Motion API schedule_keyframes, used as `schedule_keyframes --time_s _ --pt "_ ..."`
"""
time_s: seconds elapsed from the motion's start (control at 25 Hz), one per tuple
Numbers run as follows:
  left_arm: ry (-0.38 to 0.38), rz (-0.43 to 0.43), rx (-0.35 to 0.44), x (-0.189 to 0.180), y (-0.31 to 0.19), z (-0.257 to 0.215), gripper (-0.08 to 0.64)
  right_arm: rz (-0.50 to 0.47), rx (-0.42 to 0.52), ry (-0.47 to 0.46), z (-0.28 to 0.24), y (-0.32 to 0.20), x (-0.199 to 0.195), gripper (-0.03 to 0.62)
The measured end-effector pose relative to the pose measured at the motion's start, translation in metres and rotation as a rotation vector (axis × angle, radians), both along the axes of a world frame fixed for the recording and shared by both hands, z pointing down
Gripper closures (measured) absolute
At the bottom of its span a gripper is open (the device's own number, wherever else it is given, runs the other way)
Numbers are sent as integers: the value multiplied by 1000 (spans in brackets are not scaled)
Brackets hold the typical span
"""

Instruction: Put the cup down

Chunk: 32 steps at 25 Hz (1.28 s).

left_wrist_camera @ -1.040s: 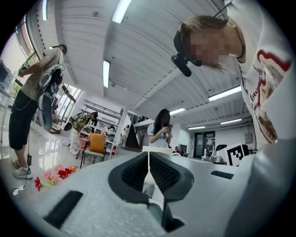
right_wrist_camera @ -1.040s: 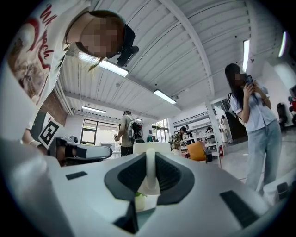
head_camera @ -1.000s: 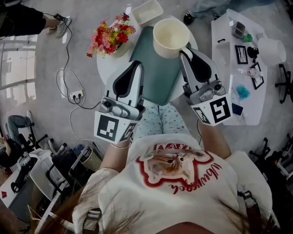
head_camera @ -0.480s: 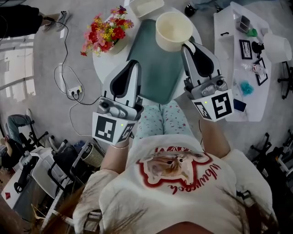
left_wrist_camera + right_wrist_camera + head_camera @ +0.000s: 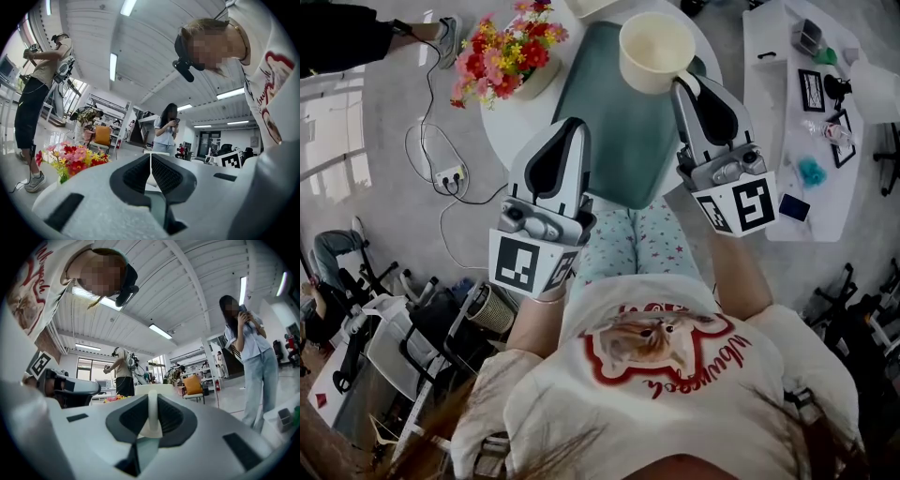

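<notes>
The right gripper [image 5: 682,84] clamps the cream cup [image 5: 654,49] by its handle, over the green tray [image 5: 614,141]. The left gripper [image 5: 572,127] is closed on nothing.

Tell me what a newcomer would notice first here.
The big cream cup draws the eye, its handle clamped in the right gripper, at the far end of the green mat on the round white table. Next come the bright red and yellow flowers at the table's left, and the left gripper, shut and empty, over the near edge.
</notes>
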State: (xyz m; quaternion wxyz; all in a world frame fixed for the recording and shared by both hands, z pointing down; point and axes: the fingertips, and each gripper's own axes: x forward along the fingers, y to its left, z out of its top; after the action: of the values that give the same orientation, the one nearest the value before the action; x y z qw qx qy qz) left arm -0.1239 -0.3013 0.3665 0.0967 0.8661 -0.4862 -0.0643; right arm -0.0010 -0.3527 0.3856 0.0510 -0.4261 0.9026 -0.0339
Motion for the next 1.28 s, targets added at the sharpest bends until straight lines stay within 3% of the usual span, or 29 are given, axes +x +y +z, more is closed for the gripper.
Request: schedule_keyframes --time_s 1.28 --pt "16 -35 -87 -12 11 51 538 -12 -118 23 85 -15 -19 532"
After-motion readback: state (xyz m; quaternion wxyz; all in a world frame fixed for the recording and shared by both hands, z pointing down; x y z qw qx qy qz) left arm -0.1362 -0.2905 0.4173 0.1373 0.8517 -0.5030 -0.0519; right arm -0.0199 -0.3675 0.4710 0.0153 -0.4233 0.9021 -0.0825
